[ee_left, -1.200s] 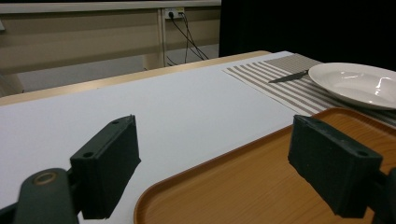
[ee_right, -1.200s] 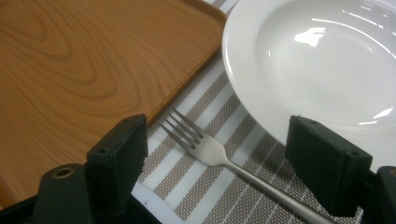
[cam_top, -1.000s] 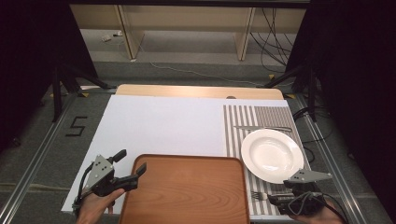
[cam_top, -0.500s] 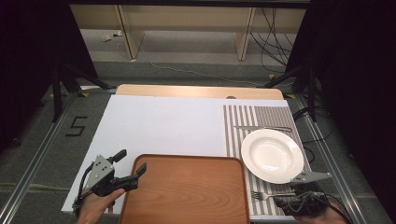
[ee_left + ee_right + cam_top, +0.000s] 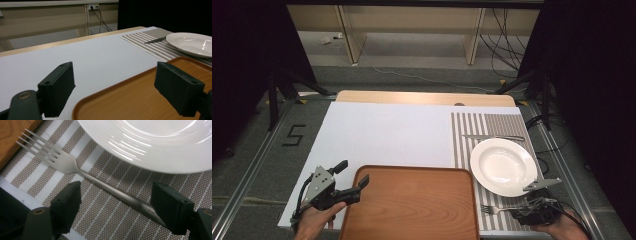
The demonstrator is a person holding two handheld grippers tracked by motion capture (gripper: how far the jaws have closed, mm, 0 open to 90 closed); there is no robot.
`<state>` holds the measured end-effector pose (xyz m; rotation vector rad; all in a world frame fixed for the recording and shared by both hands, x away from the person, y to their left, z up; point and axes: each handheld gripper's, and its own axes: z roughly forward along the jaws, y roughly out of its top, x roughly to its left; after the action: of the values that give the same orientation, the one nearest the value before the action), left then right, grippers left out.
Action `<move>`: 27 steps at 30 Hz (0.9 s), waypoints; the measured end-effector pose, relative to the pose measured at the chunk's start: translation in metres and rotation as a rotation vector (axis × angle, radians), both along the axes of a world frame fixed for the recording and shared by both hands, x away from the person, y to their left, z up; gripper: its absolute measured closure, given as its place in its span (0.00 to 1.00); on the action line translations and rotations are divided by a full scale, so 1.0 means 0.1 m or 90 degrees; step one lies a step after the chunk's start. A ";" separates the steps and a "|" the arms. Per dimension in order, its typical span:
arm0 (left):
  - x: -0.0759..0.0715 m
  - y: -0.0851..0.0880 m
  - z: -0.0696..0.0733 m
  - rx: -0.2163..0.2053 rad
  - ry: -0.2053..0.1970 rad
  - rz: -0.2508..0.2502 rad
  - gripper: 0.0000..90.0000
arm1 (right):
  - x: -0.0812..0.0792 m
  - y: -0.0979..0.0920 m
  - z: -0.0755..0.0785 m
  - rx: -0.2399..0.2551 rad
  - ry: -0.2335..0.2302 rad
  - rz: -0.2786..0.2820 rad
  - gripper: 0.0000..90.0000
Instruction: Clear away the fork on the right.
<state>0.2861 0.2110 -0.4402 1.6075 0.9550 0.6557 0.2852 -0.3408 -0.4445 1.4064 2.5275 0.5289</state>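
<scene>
A brown wooden tray (image 5: 412, 202) lies at the near middle of the white table. My left gripper (image 5: 353, 173) is open at the tray's (image 5: 140, 97) near left corner, one jaw over the white surface and the other over the tray, with the rim between them. A white plate (image 5: 503, 166) rests on a striped placemat (image 5: 484, 127). In front of the plate (image 5: 155, 142) lies a fork (image 5: 496, 209), tines toward the tray. My right gripper (image 5: 122, 205) is open and low over the fork (image 5: 100, 182). The handle runs between the jaws, which have just been closing a little, and slips under the right one.
A knife (image 5: 493, 137) lies on the placemat beyond the plate. The table's near edge runs just behind the right gripper (image 5: 523, 214), and the right edge of the placemat is close beside it. A bare white surface (image 5: 387, 135) stretches beyond the tray.
My right gripper has sunk a little toward the fork at the near right. The left gripper, tray and plate stay where they were.
</scene>
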 end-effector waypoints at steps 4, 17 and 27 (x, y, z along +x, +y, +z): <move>0.00 0.00 0.00 -0.001 0.001 0.001 0.18 | 0.04 0.03 -0.04 -0.008 0.013 0.001 0.30; 0.01 -0.01 -0.01 -0.001 0.003 -0.001 0.18 | 0.14 0.05 -0.14 -0.033 0.034 0.030 0.35; 0.00 -0.01 -0.01 0.000 0.000 0.002 0.18 | 0.10 0.09 -0.10 -0.045 0.060 0.018 0.49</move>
<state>0.2865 0.2101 -0.4410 1.6057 0.9583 0.6580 0.2957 -0.3319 -0.4544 1.4042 2.6144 0.3823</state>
